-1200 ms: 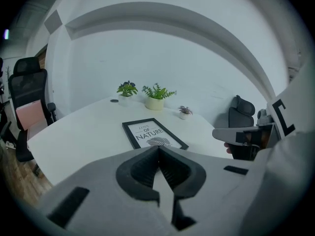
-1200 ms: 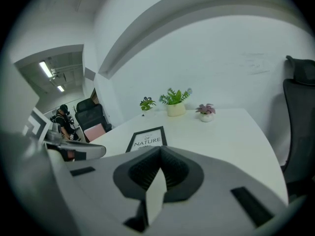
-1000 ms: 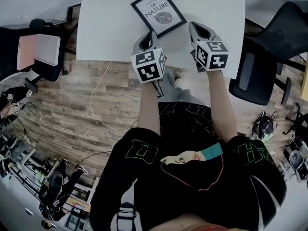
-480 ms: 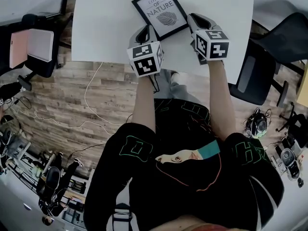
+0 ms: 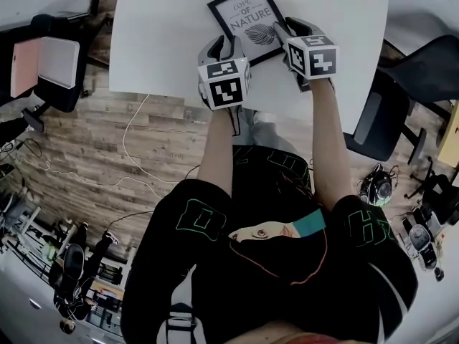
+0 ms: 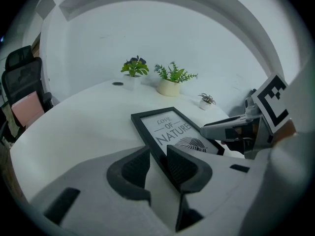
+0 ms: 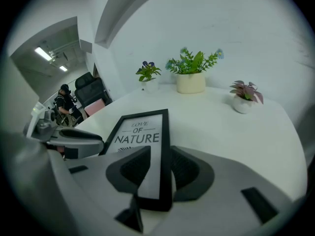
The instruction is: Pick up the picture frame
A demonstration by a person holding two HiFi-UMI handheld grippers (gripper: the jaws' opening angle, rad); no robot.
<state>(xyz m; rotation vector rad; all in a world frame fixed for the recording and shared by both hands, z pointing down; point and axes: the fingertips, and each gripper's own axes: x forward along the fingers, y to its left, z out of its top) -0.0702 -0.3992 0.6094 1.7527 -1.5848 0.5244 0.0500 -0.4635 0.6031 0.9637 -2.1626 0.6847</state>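
Note:
The picture frame [image 5: 252, 16], black-rimmed with "LOVE OF NATURE" print, lies flat on the white table [image 5: 165, 41]. My left gripper [image 5: 222, 45] is at its near left side. In the left gripper view the jaws [image 6: 158, 167] are opening, and the frame's [image 6: 172, 129] left rim runs between them with a gap on both sides. My right gripper [image 5: 290, 31] is at the near right side. Its jaws [image 7: 160, 168] are opening too and straddle the right rim of the frame [image 7: 140, 132] near the corner, without pressing on it.
Three potted plants [image 7: 192, 70] [image 7: 243, 96] [image 7: 147, 75] stand at the table's far edge. Office chairs stand to the right [image 5: 391, 113] and left [image 5: 54, 67] of the table. Cables trail over the wooden floor [image 5: 136, 156]. A person [image 7: 64, 104] stands far off.
Both grippers have moved forward and down from the table's near edge to the frame, and now flank its near end, the right one coming in further.

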